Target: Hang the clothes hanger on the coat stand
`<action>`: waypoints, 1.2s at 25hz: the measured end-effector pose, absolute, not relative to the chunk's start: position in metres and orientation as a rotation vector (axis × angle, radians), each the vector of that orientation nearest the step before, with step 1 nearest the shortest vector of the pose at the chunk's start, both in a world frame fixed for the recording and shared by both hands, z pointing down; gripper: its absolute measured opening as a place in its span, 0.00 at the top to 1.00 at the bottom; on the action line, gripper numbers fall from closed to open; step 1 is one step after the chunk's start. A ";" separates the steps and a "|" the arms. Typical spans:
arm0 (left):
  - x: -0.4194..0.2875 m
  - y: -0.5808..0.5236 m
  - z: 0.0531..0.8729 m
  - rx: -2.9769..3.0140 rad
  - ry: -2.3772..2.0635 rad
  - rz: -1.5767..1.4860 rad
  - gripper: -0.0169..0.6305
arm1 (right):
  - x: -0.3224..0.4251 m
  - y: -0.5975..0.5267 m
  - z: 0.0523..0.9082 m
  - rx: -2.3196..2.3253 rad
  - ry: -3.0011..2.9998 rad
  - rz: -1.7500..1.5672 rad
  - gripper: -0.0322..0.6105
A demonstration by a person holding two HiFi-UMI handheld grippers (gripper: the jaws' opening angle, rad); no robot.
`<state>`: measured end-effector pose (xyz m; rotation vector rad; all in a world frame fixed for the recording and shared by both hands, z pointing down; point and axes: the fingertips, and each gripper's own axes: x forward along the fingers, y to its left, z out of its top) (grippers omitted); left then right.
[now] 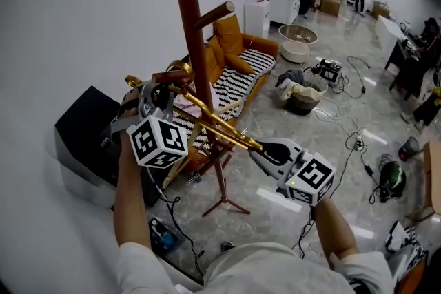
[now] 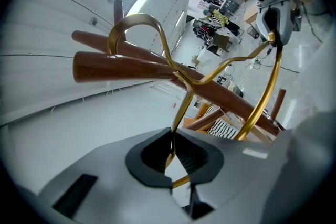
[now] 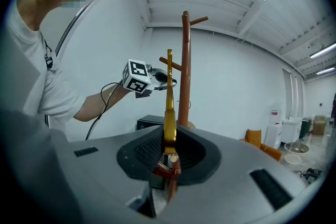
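A gold wire clothes hanger (image 1: 215, 119) is held between both grippers beside the brown wooden coat stand (image 1: 187, 24). In the left gripper view its hook (image 2: 137, 22) arches over a wooden peg (image 2: 118, 66). My left gripper (image 1: 169, 94) (image 2: 173, 147) is shut on the wire just below the hanger's twisted neck. My right gripper (image 1: 256, 147) (image 3: 169, 147) is shut on the hanger's far shoulder end (image 3: 169, 107). Each gripper shows in the other's view: the right gripper (image 2: 273, 18) and the left gripper (image 3: 156, 79). The stand's pole (image 3: 185, 71) rises behind the hanger.
The stand's tripod feet (image 1: 224, 203) rest on the stone floor. Behind it sit an orange sofa with striped cushions (image 1: 242, 60), a black box (image 1: 81, 127) by the white wall, a basket (image 1: 303, 94) and a bowl (image 1: 298, 41). Cables (image 1: 348, 113) trail across the floor at right.
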<state>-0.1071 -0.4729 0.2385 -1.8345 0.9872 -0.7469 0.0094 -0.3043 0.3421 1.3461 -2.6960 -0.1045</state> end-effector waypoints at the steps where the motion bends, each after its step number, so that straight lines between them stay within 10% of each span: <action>1: -0.108 -0.474 0.240 -1.835 0.986 -0.749 0.94 | 0.009 -0.306 0.344 1.348 -2.691 -0.105 0.88; 30: -0.101 -0.505 0.274 -1.862 0.947 -0.745 0.94 | 0.013 -0.336 0.383 1.430 -2.569 -0.077 0.88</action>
